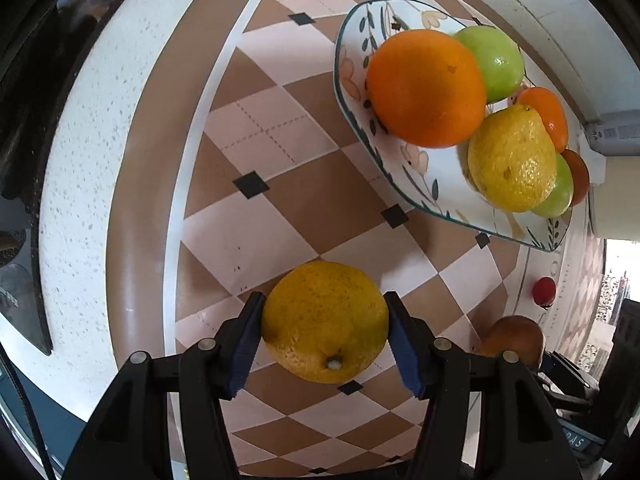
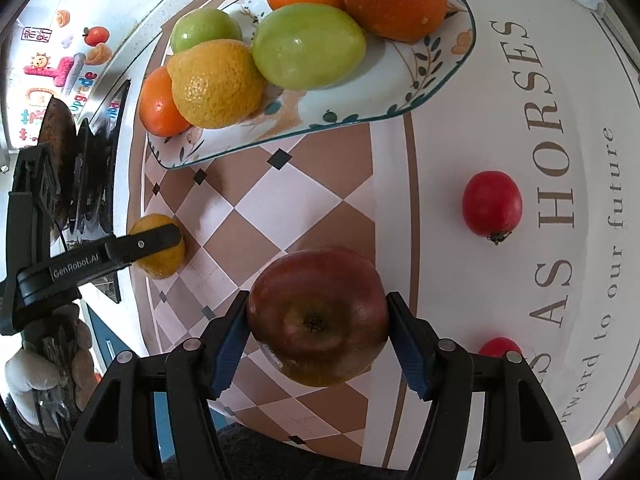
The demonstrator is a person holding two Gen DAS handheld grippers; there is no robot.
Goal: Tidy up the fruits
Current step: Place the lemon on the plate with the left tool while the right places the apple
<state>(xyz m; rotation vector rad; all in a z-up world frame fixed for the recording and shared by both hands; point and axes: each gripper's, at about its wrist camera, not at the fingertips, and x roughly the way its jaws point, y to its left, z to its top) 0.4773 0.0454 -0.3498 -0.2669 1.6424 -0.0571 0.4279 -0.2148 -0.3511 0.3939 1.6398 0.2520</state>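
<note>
My left gripper is shut on a yellow lemon, with a blue pad on each side, over the checkered cloth. My right gripper is shut on a dark red apple. A flowered plate at the upper right holds a big orange, a lemon, green fruits and small oranges. In the right wrist view the plate lies at the top, and the left gripper with its lemon is at the left.
Two small red fruits lie on the white lettered part of the cloth at the right. A white speckled counter edge runs along the left. Dark objects stand at the left.
</note>
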